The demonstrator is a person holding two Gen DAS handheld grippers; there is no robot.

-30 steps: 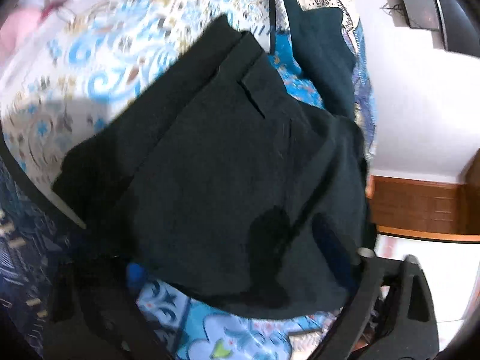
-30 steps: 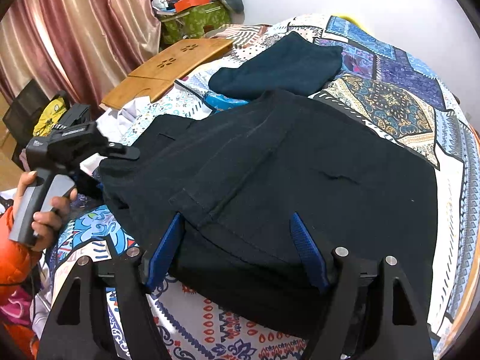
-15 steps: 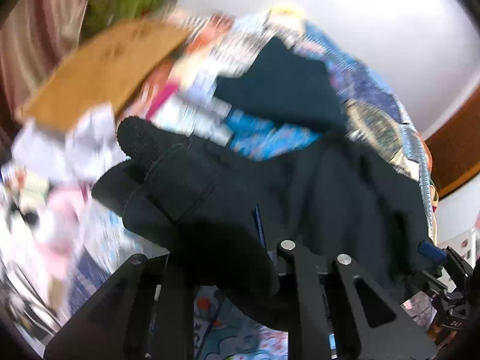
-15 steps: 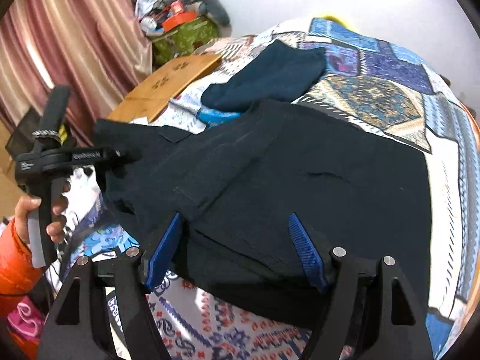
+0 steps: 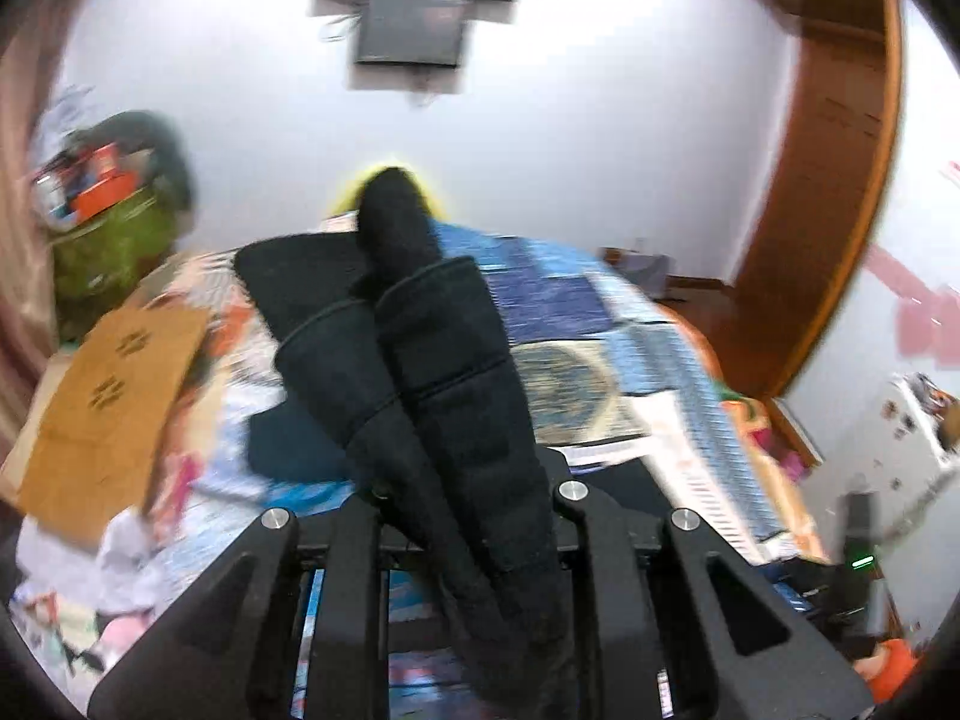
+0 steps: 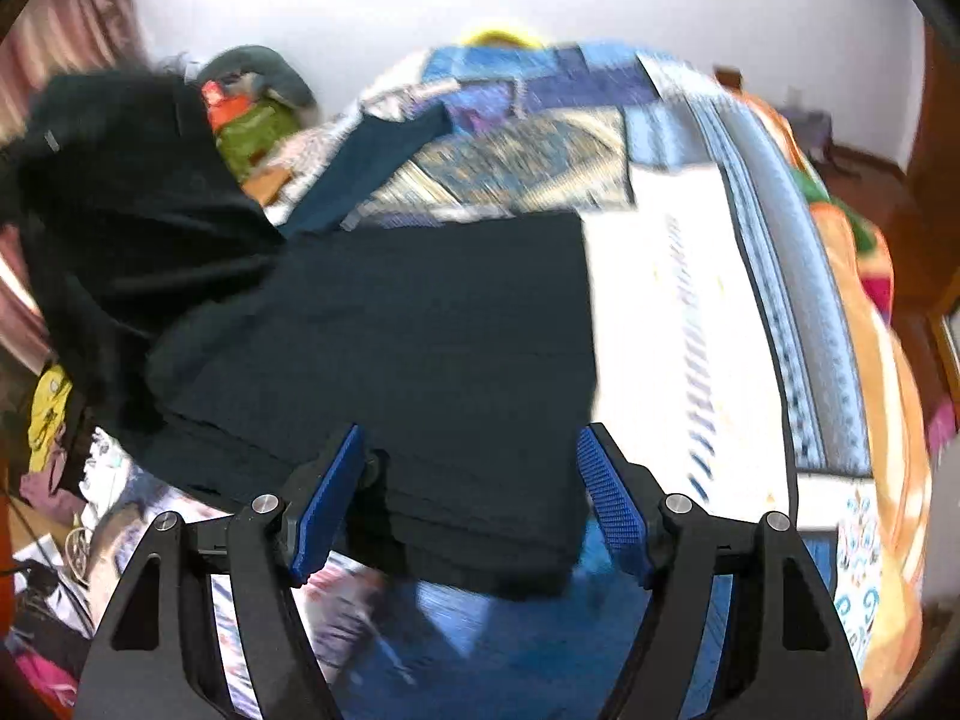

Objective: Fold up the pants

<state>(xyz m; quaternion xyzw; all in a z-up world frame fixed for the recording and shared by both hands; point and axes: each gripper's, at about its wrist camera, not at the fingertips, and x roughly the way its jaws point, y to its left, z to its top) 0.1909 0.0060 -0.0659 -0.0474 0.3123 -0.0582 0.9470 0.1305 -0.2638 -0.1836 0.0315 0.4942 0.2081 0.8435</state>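
Observation:
The black pants [image 6: 384, 336] lie on the patterned bedspread [image 6: 690, 276]. In the left wrist view my left gripper [image 5: 468, 498] is shut on a bunched end of the pants [image 5: 444, 372], lifted high so the cloth stands up in front of the camera. In the right wrist view that lifted end [image 6: 120, 180] hangs at the upper left. My right gripper [image 6: 471, 498] is open, its blue pads [image 6: 609, 504] on either side of the near edge of the pants.
A folded dark blue garment [image 6: 372, 162] lies farther back on the bed. A wooden lap table [image 5: 114, 402] and a green bag [image 5: 114, 246] stand at the left. A wooden wardrobe [image 5: 828, 180] is at the right.
My left gripper has lifted its end of the pants high off the bed and tilted up towards the wall. The right gripper stays open at the near edge.

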